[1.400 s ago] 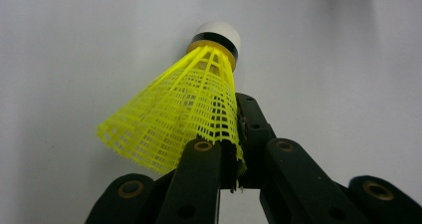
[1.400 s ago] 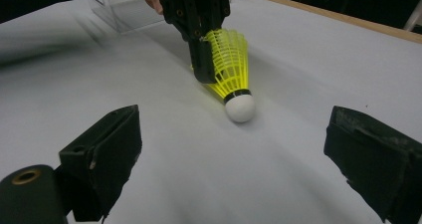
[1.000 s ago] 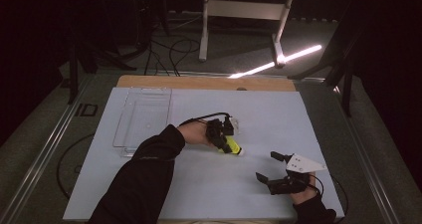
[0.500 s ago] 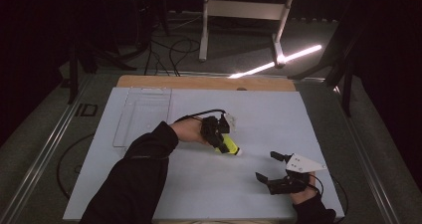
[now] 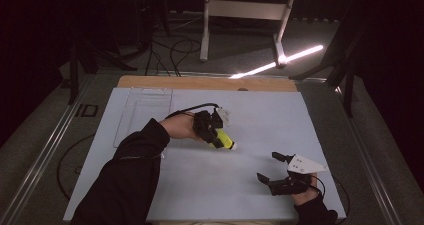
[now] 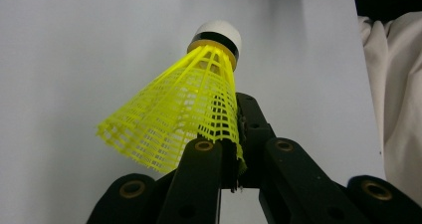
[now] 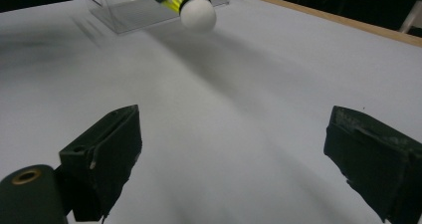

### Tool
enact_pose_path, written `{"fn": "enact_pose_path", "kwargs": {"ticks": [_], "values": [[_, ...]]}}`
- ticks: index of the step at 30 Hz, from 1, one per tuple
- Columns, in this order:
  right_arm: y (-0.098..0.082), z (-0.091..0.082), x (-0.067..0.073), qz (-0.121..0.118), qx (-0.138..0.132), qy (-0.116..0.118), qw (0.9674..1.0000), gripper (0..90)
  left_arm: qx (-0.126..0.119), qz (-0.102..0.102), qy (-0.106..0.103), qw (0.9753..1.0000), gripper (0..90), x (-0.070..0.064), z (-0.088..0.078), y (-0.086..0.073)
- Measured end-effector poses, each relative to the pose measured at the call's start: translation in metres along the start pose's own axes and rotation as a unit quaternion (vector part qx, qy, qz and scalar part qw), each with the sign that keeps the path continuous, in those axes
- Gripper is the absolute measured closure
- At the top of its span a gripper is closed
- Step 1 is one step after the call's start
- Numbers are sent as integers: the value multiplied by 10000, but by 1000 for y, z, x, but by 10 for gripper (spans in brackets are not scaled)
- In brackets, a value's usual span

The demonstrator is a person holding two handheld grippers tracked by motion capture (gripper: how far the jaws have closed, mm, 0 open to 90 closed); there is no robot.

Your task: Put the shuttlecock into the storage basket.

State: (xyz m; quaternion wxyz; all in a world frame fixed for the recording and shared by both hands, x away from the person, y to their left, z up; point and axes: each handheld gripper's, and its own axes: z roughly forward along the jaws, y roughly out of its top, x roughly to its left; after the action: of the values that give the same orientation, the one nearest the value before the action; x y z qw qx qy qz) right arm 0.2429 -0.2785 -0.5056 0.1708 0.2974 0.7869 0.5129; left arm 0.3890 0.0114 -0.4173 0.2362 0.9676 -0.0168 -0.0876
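**Change record: shuttlecock in transit**

Left gripper [image 5: 216,135], jaws clamped on the yellow shuttlecock [image 5: 224,140]: shifted slightly toward the table's far left and lifted off the white surface [image 5: 260,115]. The sleeve [image 5: 130,170] now reaches further in.

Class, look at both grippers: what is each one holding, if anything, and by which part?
The left gripper holds a yellow shuttlecock by the rim of its mesh skirt, white cork end pointing away. The right gripper is open and holds nothing.
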Motion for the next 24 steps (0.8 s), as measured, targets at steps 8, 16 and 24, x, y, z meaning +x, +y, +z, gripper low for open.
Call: {"fn": "enact_pose_path", "kwargs": {"ticks": [8, 16, 24], "values": [[0, 0, 0, -4, -17, -1, 10000, 81, -128, -32, 131, 9998, 893, -5, -23, -10], [1, 0, 1, -10, -33, 3, 10000, 81, -143, -117, 315, 9993, 893, -9, -42, -25], [1, 0, 1, -11, -39, 8, 10000, 81, -143, -240, 409, 9988, 893, -12, -56, -38]]}}
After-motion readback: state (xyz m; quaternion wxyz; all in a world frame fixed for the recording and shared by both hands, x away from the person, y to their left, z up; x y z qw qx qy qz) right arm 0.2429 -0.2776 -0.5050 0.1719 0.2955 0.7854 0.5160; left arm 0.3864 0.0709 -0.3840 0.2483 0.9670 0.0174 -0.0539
